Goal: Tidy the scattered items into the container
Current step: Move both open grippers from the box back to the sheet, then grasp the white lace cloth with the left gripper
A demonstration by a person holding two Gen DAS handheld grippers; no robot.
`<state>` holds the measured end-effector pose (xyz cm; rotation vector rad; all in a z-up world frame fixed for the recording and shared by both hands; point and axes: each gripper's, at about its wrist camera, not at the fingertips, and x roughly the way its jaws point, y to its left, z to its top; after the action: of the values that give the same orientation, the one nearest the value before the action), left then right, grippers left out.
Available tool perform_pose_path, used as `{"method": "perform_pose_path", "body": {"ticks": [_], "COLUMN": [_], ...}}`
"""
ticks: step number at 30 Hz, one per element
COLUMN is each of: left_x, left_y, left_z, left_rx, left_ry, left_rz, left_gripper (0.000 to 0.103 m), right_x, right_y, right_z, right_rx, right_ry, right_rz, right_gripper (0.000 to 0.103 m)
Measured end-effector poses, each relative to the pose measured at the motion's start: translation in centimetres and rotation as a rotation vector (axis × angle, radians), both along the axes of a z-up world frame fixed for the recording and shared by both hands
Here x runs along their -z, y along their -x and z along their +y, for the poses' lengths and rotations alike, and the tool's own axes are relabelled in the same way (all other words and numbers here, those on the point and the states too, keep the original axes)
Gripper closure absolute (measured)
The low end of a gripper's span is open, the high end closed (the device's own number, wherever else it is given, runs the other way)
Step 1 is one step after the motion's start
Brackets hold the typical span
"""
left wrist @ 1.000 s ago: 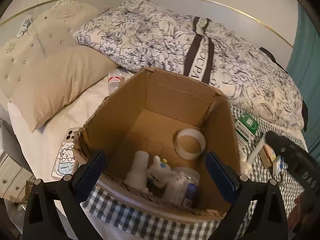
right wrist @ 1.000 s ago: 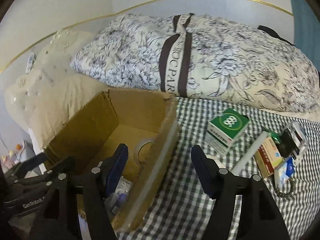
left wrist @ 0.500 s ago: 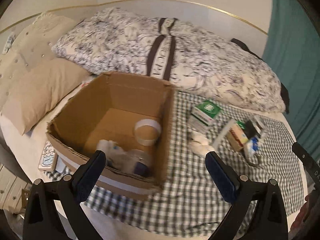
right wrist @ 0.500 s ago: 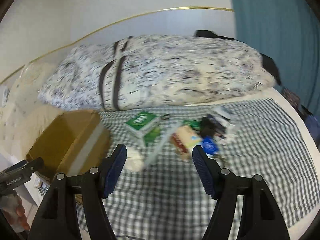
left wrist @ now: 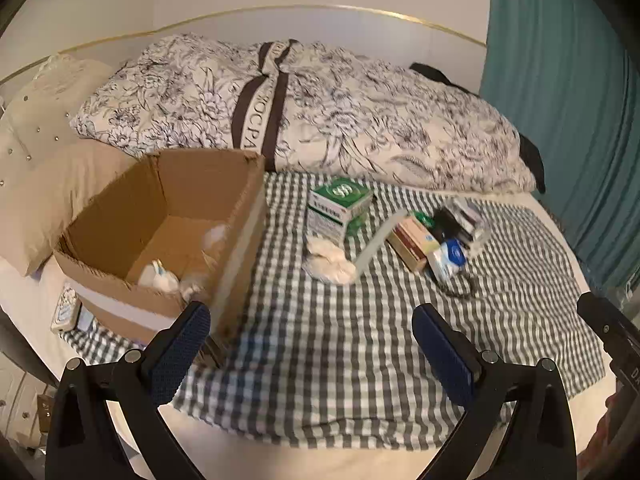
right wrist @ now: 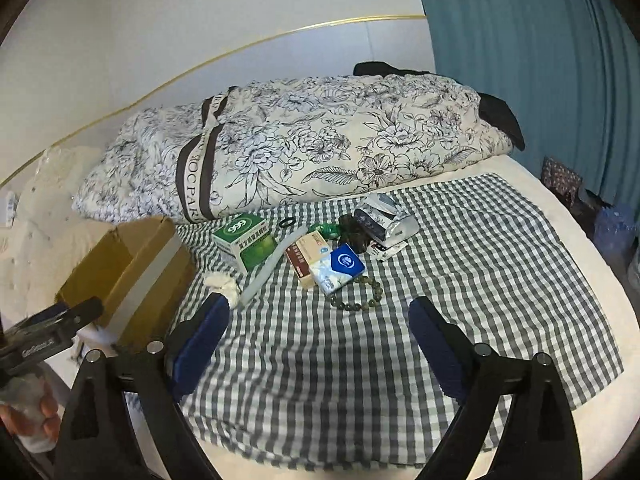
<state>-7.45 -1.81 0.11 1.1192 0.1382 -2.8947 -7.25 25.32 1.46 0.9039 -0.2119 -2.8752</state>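
Floral duvet [left wrist: 320, 112] beside beige pillows [left wrist: 52, 176]; teal curtain [right wrist: 532, 60] behind.

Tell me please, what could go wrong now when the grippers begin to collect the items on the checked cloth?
The items lie crowded: gripping the red box may push away the blue packet leaning on it. The bead bracelet is thin and loose, so open fingers might slip off or snag the checked cloth.

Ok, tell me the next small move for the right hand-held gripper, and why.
Probably ease the right hand-held gripper forward and down toward the bead bracelet. Its jaws are open and empty, and the bracelet is the nearest loose item on the checked cloth, outside the cardboard box.
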Motion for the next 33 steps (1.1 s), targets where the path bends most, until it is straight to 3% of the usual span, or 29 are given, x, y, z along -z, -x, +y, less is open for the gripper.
{"method": "perform_pose_path", "body": {"ticks": [9,15,26,33], "left_x": [1.8,3.9,8.6,11.5], "left_y": [-0.9,-0.1,5.5,10.1], "left_z": [2.6,3.0,4.2,3.4], "left_rx": [0.02,0.013,0.029,-0.011], "left_ry": [0.026,0.025,0.005,-0.013], "left_rz": [-0.02,-0.052,-0.137,-0.177], "left_gripper": [0.0,0.0,0.0,0.0], "right_x": [2.0,3.7,8.5,12.0], "right_y": [-2.2,-1.6,3.7,8.3], "right_z": [0.4,1.1,1.8,2.4], "right_rx": [-0.011,-0.014,-0.008,-0.002], "right_ry": [-0.014,-0.008,-0.005,-0.004], "right_rz": [0.001,-0.018,-0.127,-0.202], "right_gripper": [0.011,0.011,0.011,0.011]}}
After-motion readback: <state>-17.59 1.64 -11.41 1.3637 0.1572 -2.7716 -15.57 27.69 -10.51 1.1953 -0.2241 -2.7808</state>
